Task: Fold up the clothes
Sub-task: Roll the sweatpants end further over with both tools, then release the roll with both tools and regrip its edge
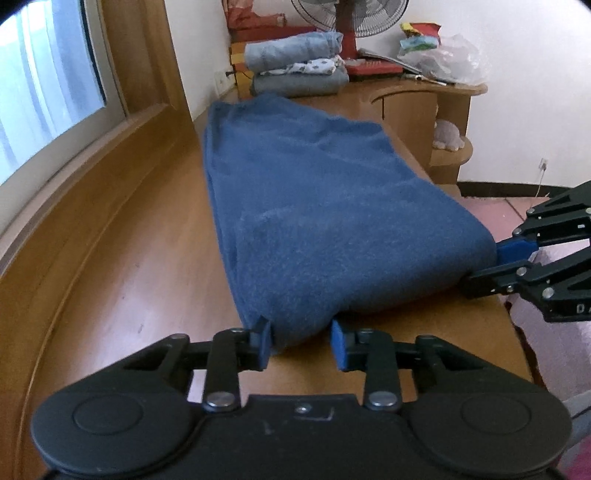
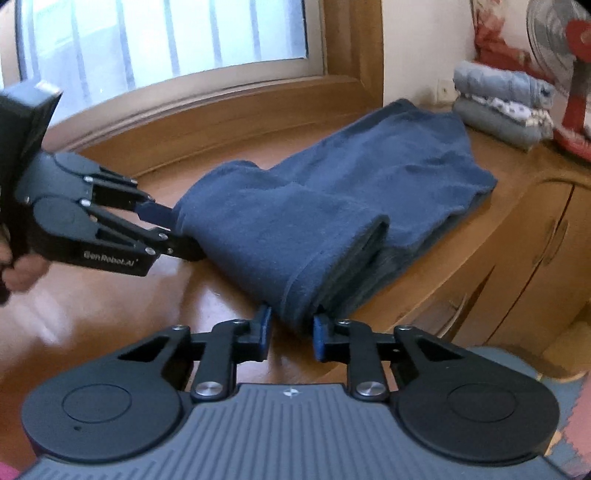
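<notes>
A dark blue fleece garment (image 1: 314, 206) lies folded lengthwise on the wooden tabletop (image 1: 129, 277), stretching away toward the far wall. My left gripper (image 1: 301, 341) is shut on its near corner, with the cloth bunched between the blue pads. My right gripper (image 1: 487, 264) comes in from the right and pinches the other near corner. In the right wrist view the garment (image 2: 332, 192) shows its layered hem, held in the right gripper (image 2: 291, 328). There the left gripper (image 2: 173, 232) clamps the far corner, and a hand holds its body.
A stack of folded clothes (image 1: 295, 66) sits at the far end of the table beside a red fan (image 1: 347, 22) and a plastic bag (image 1: 447, 55). A window (image 1: 44, 81) with a wooden sill runs along the left. Cabinet doors (image 2: 517, 240) drop off below the table's right edge.
</notes>
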The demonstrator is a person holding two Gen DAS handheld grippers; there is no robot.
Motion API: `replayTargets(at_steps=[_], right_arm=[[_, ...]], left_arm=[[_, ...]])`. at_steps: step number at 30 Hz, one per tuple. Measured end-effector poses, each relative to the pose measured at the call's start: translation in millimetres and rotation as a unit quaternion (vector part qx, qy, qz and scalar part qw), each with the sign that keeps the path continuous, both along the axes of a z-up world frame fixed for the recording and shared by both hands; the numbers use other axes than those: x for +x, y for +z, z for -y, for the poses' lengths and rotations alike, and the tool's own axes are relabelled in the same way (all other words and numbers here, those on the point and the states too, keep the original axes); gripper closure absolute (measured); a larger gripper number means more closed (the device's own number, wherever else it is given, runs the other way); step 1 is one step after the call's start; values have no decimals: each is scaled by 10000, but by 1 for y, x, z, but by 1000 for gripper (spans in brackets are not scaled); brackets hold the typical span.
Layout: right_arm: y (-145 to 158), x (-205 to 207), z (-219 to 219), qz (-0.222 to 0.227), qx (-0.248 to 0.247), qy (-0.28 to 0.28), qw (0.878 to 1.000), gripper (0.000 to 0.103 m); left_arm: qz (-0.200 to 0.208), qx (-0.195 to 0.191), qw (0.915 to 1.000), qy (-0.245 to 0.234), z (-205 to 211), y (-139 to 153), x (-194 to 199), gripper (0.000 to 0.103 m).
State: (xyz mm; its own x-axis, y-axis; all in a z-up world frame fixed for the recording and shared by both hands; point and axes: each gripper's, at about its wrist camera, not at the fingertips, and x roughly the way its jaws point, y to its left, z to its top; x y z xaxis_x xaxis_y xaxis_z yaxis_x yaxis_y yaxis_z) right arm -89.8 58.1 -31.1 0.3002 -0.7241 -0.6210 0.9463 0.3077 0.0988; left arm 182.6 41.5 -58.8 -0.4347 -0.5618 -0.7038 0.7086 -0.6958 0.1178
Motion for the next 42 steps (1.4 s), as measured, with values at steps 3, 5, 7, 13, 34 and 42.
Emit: replayTargets(at_steps=[3,5,7,13,34,42], right_arm=[[11,-5,-8,223,5,129,9997,81],[20,-5,-14,331,33,252,9991,81],[28,-6,-22,404,25,436,9982,81],[47,-29,-18,1015,16,710,9923,81],[-5,-119,174,1622,707,947,9797,80],[-13,-130,186,2040,969,998,9690,79]], left_arm=[[-149,255,9994,204,-7,9,12,73],[-174,306,9990,287,-19,19,18,73],[-78,342,9987,377,-28,31,19,73],[46,346,9973,645,-25,66,1,72],[1196,398,9799,1549,126,26,-134,62],[1265,247,9776,1663,125,20,-138,57]])
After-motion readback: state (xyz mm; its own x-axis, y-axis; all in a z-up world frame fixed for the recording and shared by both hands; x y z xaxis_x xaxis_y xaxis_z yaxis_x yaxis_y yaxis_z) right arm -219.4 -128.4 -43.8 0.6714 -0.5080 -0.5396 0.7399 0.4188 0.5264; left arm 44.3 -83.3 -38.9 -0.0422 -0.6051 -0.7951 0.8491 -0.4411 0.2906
